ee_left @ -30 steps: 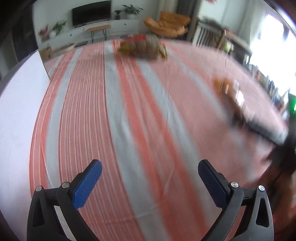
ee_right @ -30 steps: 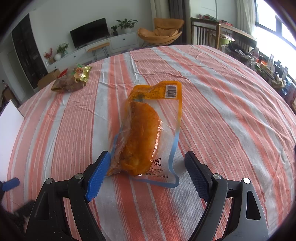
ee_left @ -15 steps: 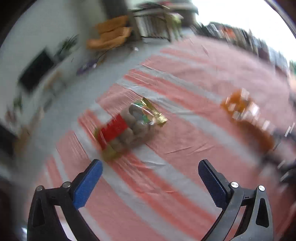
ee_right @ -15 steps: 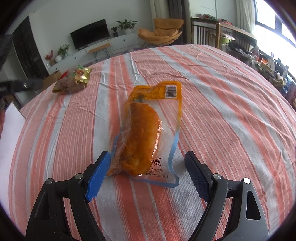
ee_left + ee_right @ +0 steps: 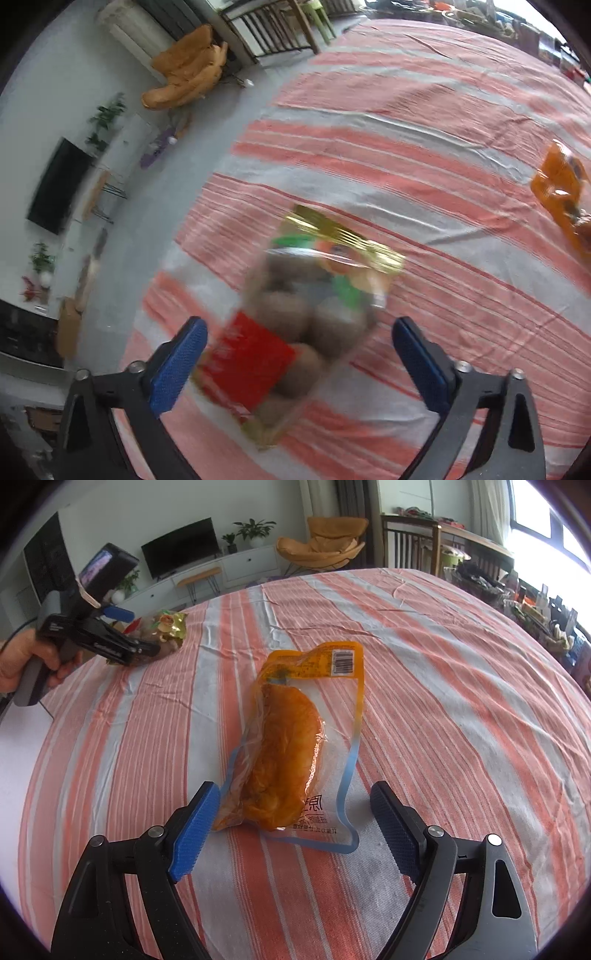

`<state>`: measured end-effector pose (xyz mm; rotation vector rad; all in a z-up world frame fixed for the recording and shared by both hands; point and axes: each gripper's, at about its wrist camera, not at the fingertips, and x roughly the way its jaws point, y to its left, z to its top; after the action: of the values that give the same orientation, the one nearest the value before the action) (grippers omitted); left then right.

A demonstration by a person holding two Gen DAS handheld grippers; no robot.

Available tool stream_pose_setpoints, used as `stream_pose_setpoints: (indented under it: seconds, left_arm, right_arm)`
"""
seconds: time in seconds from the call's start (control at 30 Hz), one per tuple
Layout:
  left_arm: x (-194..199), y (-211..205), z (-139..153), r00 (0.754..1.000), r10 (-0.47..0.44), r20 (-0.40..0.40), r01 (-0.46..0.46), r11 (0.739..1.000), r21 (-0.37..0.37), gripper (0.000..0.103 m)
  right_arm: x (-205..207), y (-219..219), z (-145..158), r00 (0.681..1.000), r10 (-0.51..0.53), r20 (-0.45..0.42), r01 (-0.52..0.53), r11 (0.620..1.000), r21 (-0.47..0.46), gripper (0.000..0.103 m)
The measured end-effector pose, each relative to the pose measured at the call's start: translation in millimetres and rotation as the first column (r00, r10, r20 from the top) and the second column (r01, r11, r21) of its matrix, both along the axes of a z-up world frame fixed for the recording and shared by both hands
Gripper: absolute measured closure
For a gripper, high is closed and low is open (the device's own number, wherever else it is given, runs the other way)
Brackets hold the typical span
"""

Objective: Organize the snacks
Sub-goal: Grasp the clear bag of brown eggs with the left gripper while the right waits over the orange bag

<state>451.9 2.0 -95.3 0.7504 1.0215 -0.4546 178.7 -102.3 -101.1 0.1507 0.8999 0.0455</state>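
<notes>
My left hand-held gripper has been closing — jaws still spread — astride the clear gold-and-red bag of brown snack balls, whose long axis runs near-left to far-right.

Orange-and-white striped tablecloth; blue-padded tongs

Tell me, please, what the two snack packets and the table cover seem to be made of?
Orange packet: thin clear plastic film, glossy; glints and wrinkles show, and the food is visible through it.
Packet of brown balls: likely clear plastic with a shiny gold foil-like top edge; blurred, so uncertain.
Table cover: woven cloth, matte, with soft creases and striped weave.
</notes>
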Motion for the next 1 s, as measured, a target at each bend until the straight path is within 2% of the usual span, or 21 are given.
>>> stream_pose_setpoints:
  seconds: [0.03,0.13,0.2,0.27,0.33,0.4,0.43,0.5,0.57,0.63,0.73,0.8,0.87,1.0]
  left_arm:
    - [-2.0,0.1,1.0,1.000,0.013,0.025,-0.013,1.000,-0.006,0.030]
    - [-4.9,9.3,12.0,0.989,0.145,0.015,-0.144,0.986,-0.081,0.055]
    - [-17.3,18.0,19.4,0.973,0.231,-0.021,-0.231,0.964,-0.131,0.056]
    - [-47.9,30.1,22.8,0.939,0.332,-0.091,-0.344,0.919,-0.191,0.056]
    - [-89.9,35.8,25.5,0.913,0.386,-0.131,-0.406,0.891,-0.203,0.056]
    - [-138.9,33.3,27.5,0.913,0.376,-0.160,-0.403,0.892,-0.205,0.055]
    - [-166.0,30.2,27.1,0.915,0.367,-0.164,-0.396,0.896,-0.202,0.055]
    - [-208.3,23.1,25.0,0.916,0.368,-0.159,-0.395,0.897,-0.200,0.045]
    - [-240.0,15.3,20.2,0.921,0.349,-0.172,-0.383,0.893,-0.237,0.011]
    - [-256.2,6.5,16.8,0.938,0.304,-0.167,-0.340,0.900,-0.271,0.003]
    - [-259.4,-5.7,13.7,0.956,0.275,-0.105,-0.293,0.921,-0.258,0.002]
    - [-250.0,-7.2,11.1,0.957,0.280,-0.078,-0.290,0.916,-0.277,0.000]
    - [-240.1,-4.8,7.1,0.945,0.322,-0.066,-0.326,0.899,-0.291,0.000]
    - [-215.9,0.0,-7.2,0.912,0.408,-0.043,-0.403,0.874,-0.270,0.000]
  right_arm:
    - [0.0,-0.1,-0.1,1.000,0.000,0.000,0.000,1.000,0.001,0.017]
    - [0.1,0.2,-0.3,1.000,0.000,0.000,0.000,1.000,0.001,0.017]
    - [0.1,0.0,-0.1,1.000,0.000,0.000,0.000,1.000,0.001,0.017]
    - [0.1,0.0,-0.4,1.000,0.001,0.001,-0.001,1.000,0.001,0.017]
    - [0.1,0.7,-0.3,1.000,0.001,0.001,-0.001,1.000,0.003,0.017]
    - [0.2,0.7,-0.3,1.000,0.001,0.001,-0.001,1.000,0.003,0.017]
    - [0.1,0.5,-0.4,1.000,0.001,0.001,-0.001,1.000,0.003,0.017]
    - [0.1,0.4,-0.4,1.000,0.001,0.001,-0.001,1.000,0.003,0.017]
    - [0.2,0.5,-0.3,1.000,0.002,0.001,-0.002,1.000,0.003,0.017]
    - [0.1,0.1,-0.4,1.000,0.002,0.002,-0.002,1.000,0.005,0.017]
    - [0.1,-0.5,-0.5,1.000,0.002,0.005,-0.002,1.000,0.015,0.017]
    - [0.2,-0.3,-0.5,1.000,0.002,0.007,-0.002,1.000,0.023,0.017]
    - [0.2,-0.4,-0.7,1.000,0.002,0.007,-0.002,1.000,0.025,0.017]
    - [0.3,-0.6,-0.8,1.000,0.002,0.007,-0.002,1.000,0.027,0.017]
